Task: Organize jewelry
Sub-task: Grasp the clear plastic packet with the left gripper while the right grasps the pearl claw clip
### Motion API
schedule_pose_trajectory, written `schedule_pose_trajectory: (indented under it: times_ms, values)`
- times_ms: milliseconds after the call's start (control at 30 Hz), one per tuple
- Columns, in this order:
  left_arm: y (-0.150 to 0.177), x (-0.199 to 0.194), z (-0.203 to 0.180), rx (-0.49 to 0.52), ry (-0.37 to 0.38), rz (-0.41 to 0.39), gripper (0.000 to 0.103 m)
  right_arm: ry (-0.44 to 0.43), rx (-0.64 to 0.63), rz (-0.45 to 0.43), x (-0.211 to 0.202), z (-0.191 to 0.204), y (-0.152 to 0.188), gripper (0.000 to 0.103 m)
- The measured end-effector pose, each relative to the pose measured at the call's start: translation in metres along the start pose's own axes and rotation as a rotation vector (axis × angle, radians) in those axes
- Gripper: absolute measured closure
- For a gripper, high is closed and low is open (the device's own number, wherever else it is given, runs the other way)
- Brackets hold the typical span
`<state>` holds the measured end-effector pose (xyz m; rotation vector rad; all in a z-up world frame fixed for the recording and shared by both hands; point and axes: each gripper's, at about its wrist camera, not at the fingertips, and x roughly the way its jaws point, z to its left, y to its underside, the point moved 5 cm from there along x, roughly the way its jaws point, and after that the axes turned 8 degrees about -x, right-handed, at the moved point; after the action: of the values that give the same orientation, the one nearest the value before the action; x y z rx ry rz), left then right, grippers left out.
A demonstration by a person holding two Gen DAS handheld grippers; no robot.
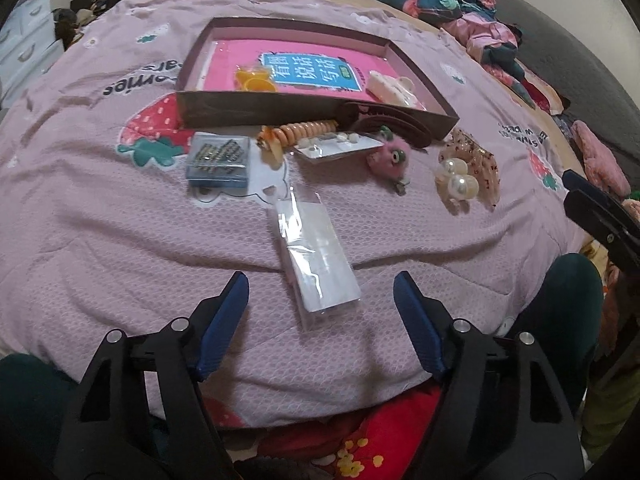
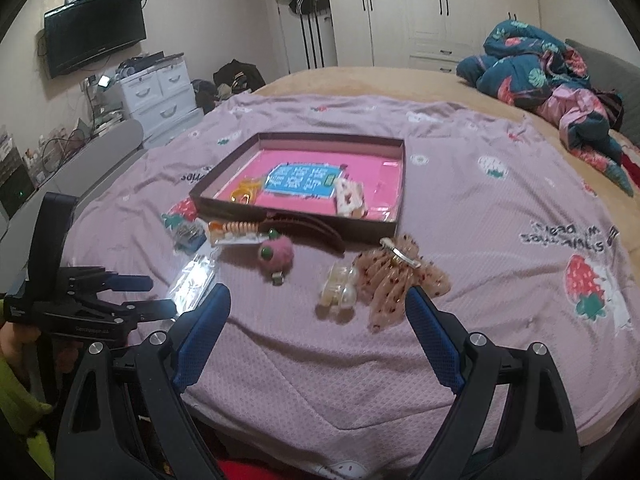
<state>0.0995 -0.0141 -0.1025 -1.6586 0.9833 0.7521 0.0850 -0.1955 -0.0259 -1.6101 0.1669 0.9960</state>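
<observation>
A shallow brown box (image 1: 288, 110) (image 2: 296, 216) with a pink book inside lies on the pink blanket; an orange piece (image 1: 256, 80) and a cream clip (image 1: 390, 86) lie in it. In front of it lie a blue case (image 1: 218, 160), a coiled orange hair tie (image 1: 304, 130), a pink fuzzy clip (image 1: 388, 156) (image 2: 276, 256), a pearl clip (image 1: 456, 180) (image 2: 338, 292), a dotted bow (image 2: 400, 276) and a clear packet (image 1: 316, 260) (image 2: 192, 280). My left gripper (image 1: 320, 292) is open, empty, near the packet's close end. My right gripper (image 2: 318, 308) is open, empty, just short of the pearl clip.
A dark hair claw (image 1: 384, 118) leans at the box's front wall. Crumpled bedding (image 2: 548, 80) lies at the far right of the bed. White drawers (image 2: 160, 92) and a wall TV (image 2: 94, 28) stand beyond the bed's left side.
</observation>
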Motion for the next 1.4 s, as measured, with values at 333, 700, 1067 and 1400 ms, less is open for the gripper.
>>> schedule_pose_trajectory:
  times_ms: [333, 700, 1067, 1400]
  values:
    - [-0.001, 0.028, -0.006, 0.028, -0.032, 0.035, 0.043, -0.051, 0.029, 0.067, 0.026, -0.002, 0.010, 0.023]
    - [-0.003, 0.032, -0.001, 0.069, -0.077, 0.001, 0.065, -0.040, 0.061, 0.158, 0.075, -0.005, 0.013, 0.045]
    - [-0.005, 0.019, 0.003, 0.050, -0.036, -0.027, 0.068, 0.023, 0.064, 0.211, 0.115, -0.015, 0.012, 0.065]
    - [-0.011, 0.002, 0.007, 0.032, -0.029, -0.070, 0.068, -0.015, 0.052, 0.192, 0.105, -0.009, 0.017, 0.066]
